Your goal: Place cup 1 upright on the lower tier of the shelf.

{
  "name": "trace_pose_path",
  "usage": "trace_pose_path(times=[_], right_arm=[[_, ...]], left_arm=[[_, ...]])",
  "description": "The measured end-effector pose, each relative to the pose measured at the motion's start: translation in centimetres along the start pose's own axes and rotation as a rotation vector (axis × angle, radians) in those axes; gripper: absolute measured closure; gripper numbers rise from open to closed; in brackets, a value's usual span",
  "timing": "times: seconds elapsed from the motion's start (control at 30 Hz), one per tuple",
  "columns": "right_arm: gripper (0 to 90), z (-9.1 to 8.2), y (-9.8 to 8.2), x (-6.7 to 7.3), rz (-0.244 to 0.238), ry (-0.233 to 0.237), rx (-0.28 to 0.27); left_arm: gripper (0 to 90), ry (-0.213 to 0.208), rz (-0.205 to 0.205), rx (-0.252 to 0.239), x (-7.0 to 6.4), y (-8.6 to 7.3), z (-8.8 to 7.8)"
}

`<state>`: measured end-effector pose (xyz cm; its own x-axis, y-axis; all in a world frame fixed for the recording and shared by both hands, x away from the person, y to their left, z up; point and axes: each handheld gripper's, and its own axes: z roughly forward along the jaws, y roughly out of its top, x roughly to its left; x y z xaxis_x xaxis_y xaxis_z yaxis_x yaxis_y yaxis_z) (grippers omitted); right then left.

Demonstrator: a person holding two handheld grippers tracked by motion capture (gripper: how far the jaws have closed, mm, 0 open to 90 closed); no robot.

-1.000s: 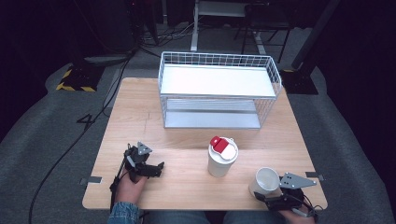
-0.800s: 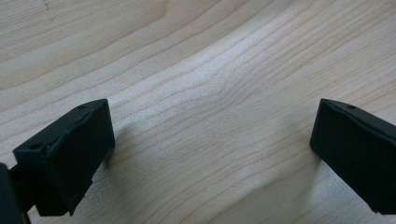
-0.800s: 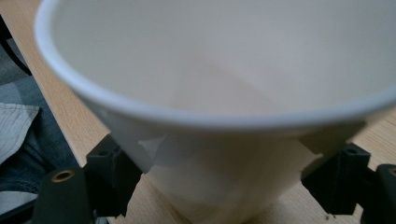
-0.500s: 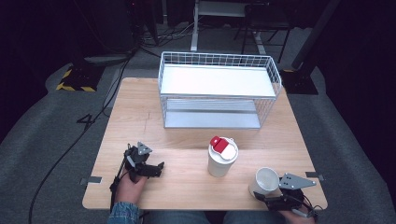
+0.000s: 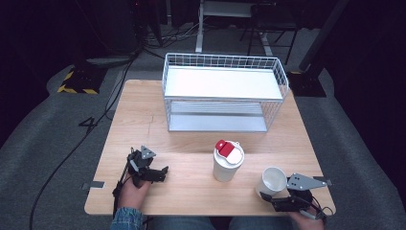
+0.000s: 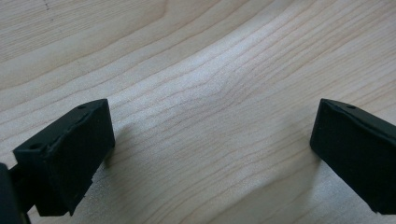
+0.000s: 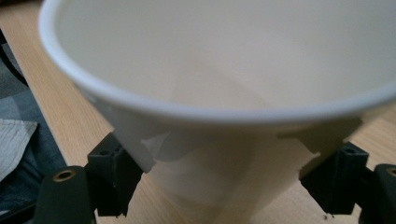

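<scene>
A white paper cup (image 5: 272, 177) without a lid stands at the table's front right corner. My right gripper (image 5: 275, 197) is shut on its lower wall. In the right gripper view the cup (image 7: 224, 93) looms close and the two black fingers (image 7: 112, 179) press on its sides, one on each. My left gripper (image 5: 158, 172) rests low over the wood at the front left. In the left gripper view it (image 6: 210, 154) stands open, with bare table between its jaws. A second white cup (image 5: 227, 165), capped with a red and white lid, stands upright between the two grippers.
A white wire rack (image 5: 225, 91) with two shelves takes up the far middle of the wooden table (image 5: 191, 139). The person's forearms come in over the front edge. Dark floor with cables lies beyond the table.
</scene>
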<state>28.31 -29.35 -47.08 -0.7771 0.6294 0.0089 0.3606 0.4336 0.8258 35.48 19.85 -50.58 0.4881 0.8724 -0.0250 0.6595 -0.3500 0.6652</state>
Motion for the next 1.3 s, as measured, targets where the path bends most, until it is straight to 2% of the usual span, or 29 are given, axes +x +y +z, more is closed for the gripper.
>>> trace_pose_path(times=[0.53, 0.83, 1.17, 1.3], right_arm=[[23.2, -0.1, 3.4, -0.9, -0.008, -0.028, -0.012], [23.2, 0.1, 5.8, -2.1, -0.005, -0.043, -0.016], [23.2, 1.1, 8.5, -3.7, -0.009, -0.068, -0.013], [23.2, 2.2, 9.3, -4.3, -0.032, -0.093, 0.004]], left_arm=[[0.4, 0.0, 0.0, 0.0, 0.0, 0.0, 0.0], [0.4, 0.0, 0.0, 0.0, 0.0, 0.0, 0.0], [0.5, 0.006, -0.015, -0.003, -0.2, -0.1, 0.0], [0.6, 0.008, -0.018, -0.002, -0.2, -0.1, 0.0]])
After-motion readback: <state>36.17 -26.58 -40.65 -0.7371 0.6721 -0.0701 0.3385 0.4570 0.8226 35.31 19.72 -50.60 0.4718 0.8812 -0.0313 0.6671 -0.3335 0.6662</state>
